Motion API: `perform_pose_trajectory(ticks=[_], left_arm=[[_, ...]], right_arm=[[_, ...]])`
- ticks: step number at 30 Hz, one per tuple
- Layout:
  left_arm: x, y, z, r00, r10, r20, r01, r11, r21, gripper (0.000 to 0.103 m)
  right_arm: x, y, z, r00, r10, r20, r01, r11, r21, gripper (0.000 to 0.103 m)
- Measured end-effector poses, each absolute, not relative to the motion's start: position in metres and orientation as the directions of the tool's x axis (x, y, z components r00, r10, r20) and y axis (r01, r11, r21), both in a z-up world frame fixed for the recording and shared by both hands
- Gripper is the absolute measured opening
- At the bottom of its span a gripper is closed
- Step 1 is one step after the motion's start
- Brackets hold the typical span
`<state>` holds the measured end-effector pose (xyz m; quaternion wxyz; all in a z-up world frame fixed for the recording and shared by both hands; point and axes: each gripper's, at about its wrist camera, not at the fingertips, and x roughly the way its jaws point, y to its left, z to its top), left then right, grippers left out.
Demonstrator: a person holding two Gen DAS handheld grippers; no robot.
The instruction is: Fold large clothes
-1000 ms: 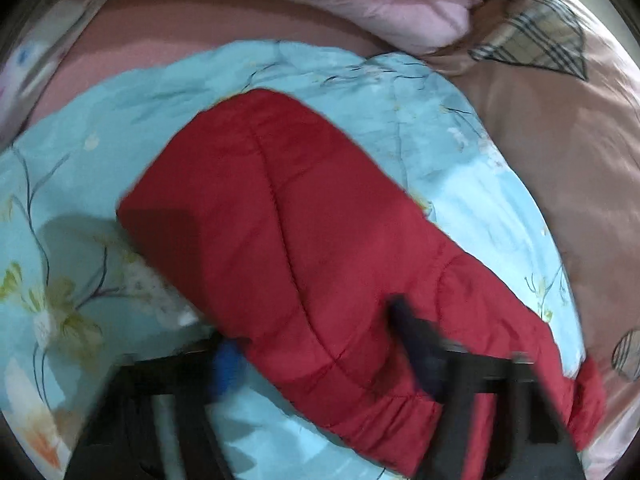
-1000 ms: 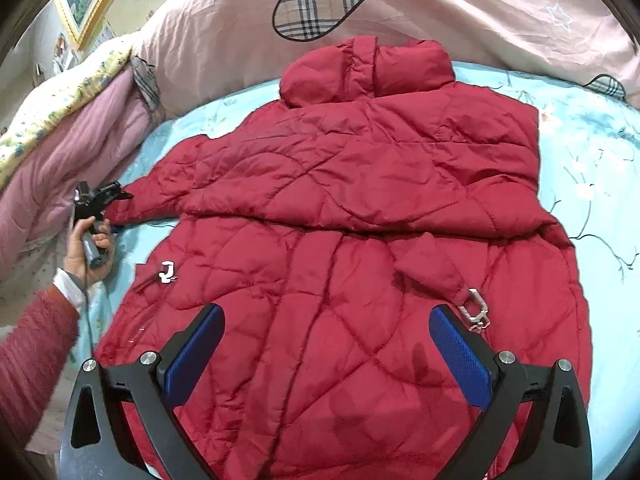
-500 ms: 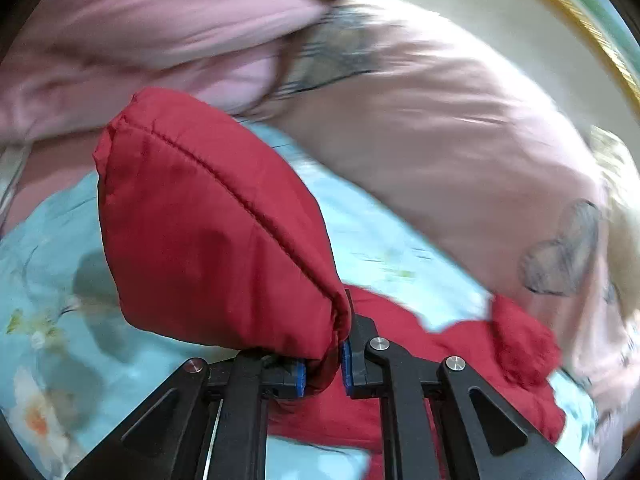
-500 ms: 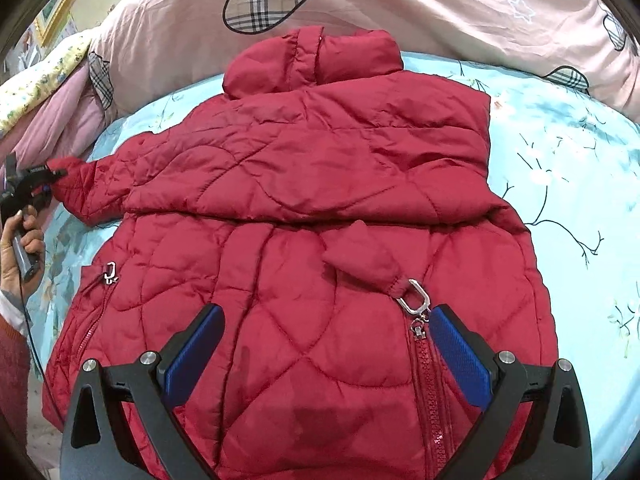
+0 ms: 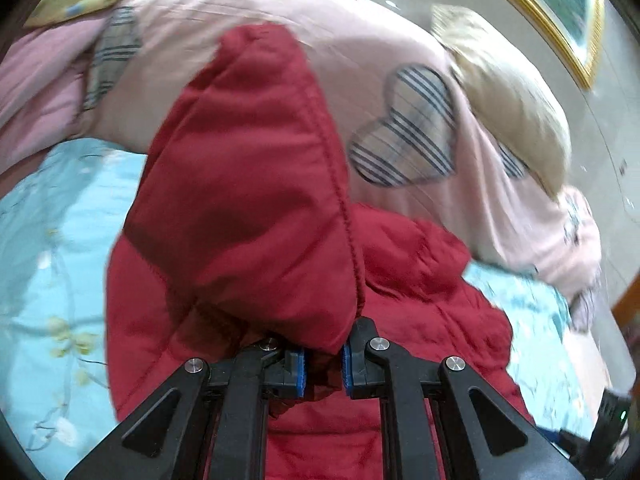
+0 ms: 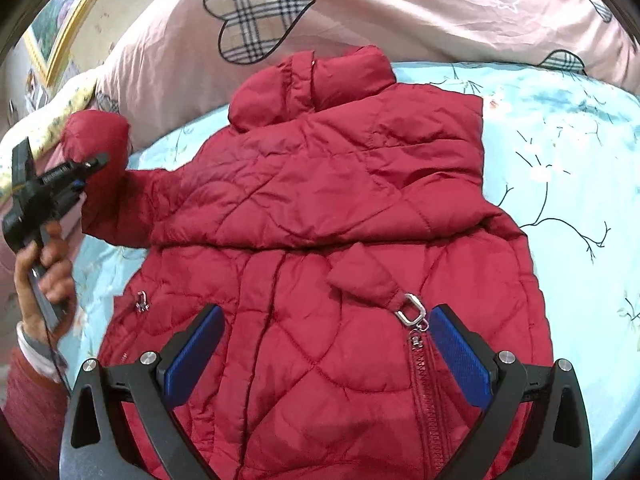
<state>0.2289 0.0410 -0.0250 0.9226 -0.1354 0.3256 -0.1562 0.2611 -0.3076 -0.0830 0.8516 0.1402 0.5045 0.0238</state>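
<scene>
Sleeve-fold step: left gripper (image 5: 323,366) clamps the cuff of the red puffer jacket's sleeve (image 5: 248,184), lifted off the floral bedsheet (image 6: 560,152). Jacket body (image 6: 340,208) lies flat mid-bed, collar toward the pink duvet (image 6: 380,4). Right gripper (image 6: 324,354) gapes empty above the zipper (image 6: 424,392). Next likely: carry the sleeve across the chest, then release

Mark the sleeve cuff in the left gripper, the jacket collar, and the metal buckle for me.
sleeve cuff (image 5: 248,200): left wrist view, on its puffed red panel.
left gripper (image 5: 323,368): left wrist view, between its pads.
jacket collar (image 6: 312,84): right wrist view, mid-collar.
metal buckle (image 6: 412,312): right wrist view, on its ring.
</scene>
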Motion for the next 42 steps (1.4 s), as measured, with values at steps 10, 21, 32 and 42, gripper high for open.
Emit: perform_pose_trajectory(ticks=[10,21,32,42], left_arm=[[0.27,-0.029,-0.065,0.642,-0.449,-0.621,0.36,0.892,-0.272,0.011],[0.309,-0.073,-0.109,0.486,-0.546,-0.682,0.45,0.826,-0.341,0.014],[0.324,-0.098,-0.125,0.433,-0.552,-0.713,0.509,0.802,-0.312,0.03],[0.328,-0.106,-0.138,0.416,-0.58,-0.7,0.516,0.784,-0.344,0.038]], right_arm=[[0.264,-0.334,-0.08,0.517,0.25,-0.818,0.153,0.914,0.376,0.103],[0.276,-0.354,-0.074,0.566,0.306,-0.766,0.168,0.867,0.47,0.103],[0.325,-0.382,-0.079,0.609,0.448,-0.654,0.192,0.717,0.67,0.103],[0.367,-0.376,-0.109,0.569,0.507,-0.647,0.218,0.666,0.713,0.092]])
